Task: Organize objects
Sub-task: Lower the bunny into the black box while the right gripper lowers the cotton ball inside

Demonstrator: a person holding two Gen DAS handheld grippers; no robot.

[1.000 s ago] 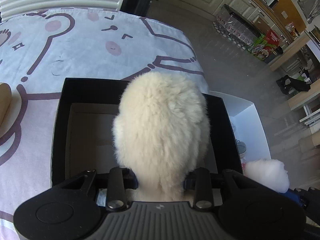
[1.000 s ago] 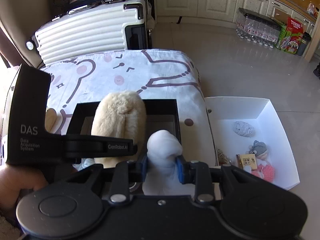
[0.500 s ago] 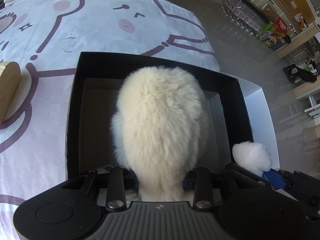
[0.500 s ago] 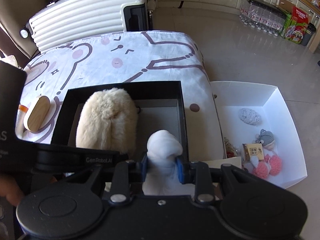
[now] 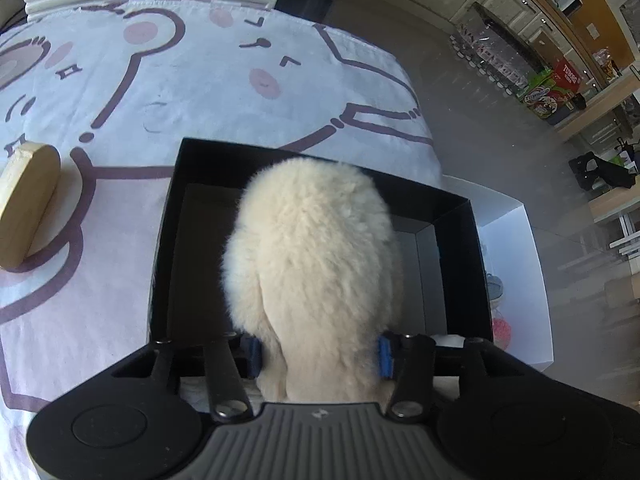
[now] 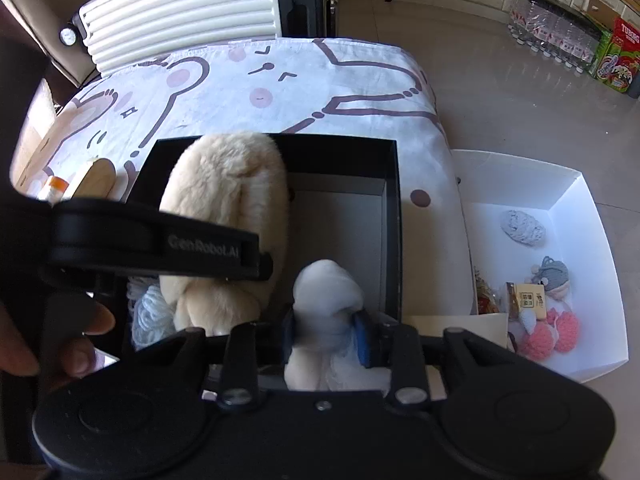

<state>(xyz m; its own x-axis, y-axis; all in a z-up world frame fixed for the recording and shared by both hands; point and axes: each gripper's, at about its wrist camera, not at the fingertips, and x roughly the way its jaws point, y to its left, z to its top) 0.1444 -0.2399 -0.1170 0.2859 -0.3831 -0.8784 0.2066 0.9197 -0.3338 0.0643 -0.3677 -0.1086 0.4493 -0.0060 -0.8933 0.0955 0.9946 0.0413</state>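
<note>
Left gripper (image 5: 318, 351) jaws have just been widening around the cream plush (image 5: 312, 264) over the black box (image 5: 460, 216); grip uncertain. Right gripper (image 6: 326, 330), also loosening, grasps the white plush (image 6: 326, 292) at the box's near edge. Risk: either plush tips outside the box.

Cream fluffy plush (image 5: 312, 264) and white plush (image 6: 326, 292) over open black box (image 6: 394, 208)

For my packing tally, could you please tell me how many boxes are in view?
2. The black box sits open on the cartoon bedsheet, with the cream plush over it. The white box stands beside the bed on the floor, holding small knitted toys. Others may be hidden.
</note>
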